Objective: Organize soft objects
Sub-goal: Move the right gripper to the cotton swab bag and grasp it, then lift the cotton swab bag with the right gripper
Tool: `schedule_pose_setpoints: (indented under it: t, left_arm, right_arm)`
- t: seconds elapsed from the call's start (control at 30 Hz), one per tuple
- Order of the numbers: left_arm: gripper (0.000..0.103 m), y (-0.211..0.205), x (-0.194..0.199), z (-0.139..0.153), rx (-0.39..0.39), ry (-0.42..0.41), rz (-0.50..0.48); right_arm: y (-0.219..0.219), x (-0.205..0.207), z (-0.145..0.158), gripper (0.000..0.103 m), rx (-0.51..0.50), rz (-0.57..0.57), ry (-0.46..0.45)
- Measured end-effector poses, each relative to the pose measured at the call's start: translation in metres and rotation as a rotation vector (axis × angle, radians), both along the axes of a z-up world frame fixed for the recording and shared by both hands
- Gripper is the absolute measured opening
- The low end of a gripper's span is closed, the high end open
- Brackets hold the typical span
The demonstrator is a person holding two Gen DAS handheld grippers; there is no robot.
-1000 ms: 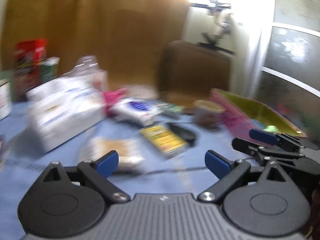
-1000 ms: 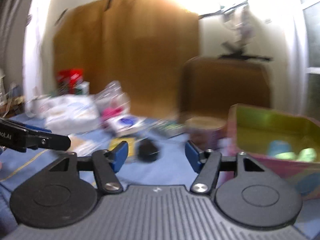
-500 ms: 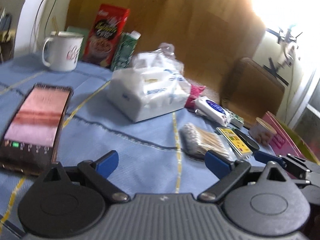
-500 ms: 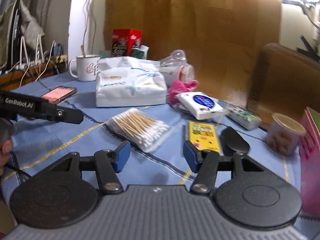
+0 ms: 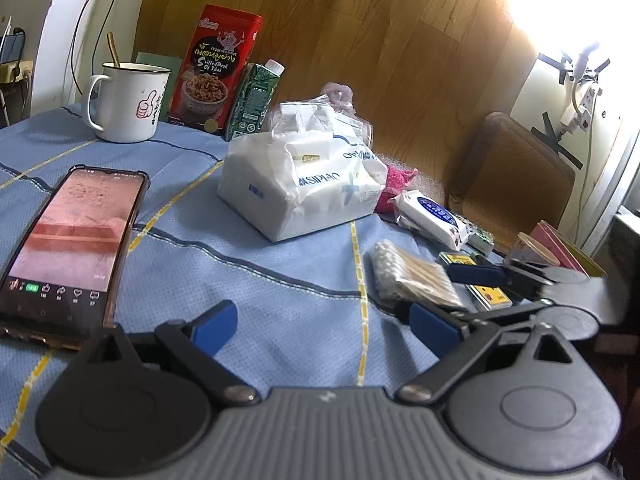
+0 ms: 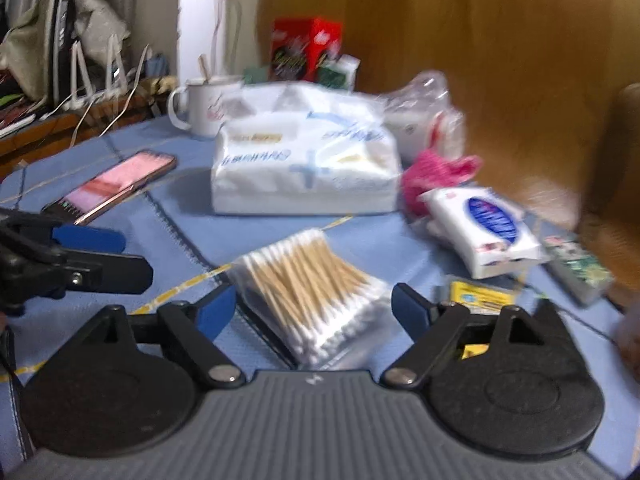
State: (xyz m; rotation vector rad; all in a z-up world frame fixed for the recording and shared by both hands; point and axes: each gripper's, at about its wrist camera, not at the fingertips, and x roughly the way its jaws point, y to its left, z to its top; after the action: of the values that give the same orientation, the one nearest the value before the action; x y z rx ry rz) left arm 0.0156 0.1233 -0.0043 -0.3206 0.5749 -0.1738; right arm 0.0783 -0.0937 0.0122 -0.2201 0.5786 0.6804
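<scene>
Both wrist views look low and close across the blue tablecloth (image 5: 280, 280), sharing the cotton swabs (image 6: 312, 280).

Ahead-left of my left tool I see a phone (image 5: 76, 236) lying flat, screen lit, on the blue tablecloth (image 5: 248, 288). Farther off stands a white mug (image 5: 126, 102) with a spoon in it, then a red food box (image 5: 218, 70) touching a green carton (image 5: 254, 98). A brown chair (image 5: 516, 176) sits far right.
</scene>
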Motion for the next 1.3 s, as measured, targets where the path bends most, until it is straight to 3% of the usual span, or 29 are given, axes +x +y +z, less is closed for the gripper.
schedule_pose_setpoints:
  t: [0.17,0.27,0.63,1.3]
  left_arm:
    - [0.097,0.0,0.0,0.0,0.003,0.0,-0.003]
    - [0.097,-0.001,0.001,0.0,0.004,0.001,-0.004]
    - [0.098,-0.004,0.001,0.0,0.023,0.005,-0.006]
    - [0.099,-0.004,-0.001,0.001,0.014,0.008,-0.012]
  right_arm:
    - [0.001,-0.004,-0.001,0.063,-0.001,0.01,0.009]
    - [-0.003,-0.013,0.0,0.058,-0.004,0.004,0.001]
    - [-0.013,-0.067,-0.003,0.057,-0.009,-0.002,-0.035]
    - [-0.016,-0.09,-0.004,0.056,-0.002,-0.07,-0.042]
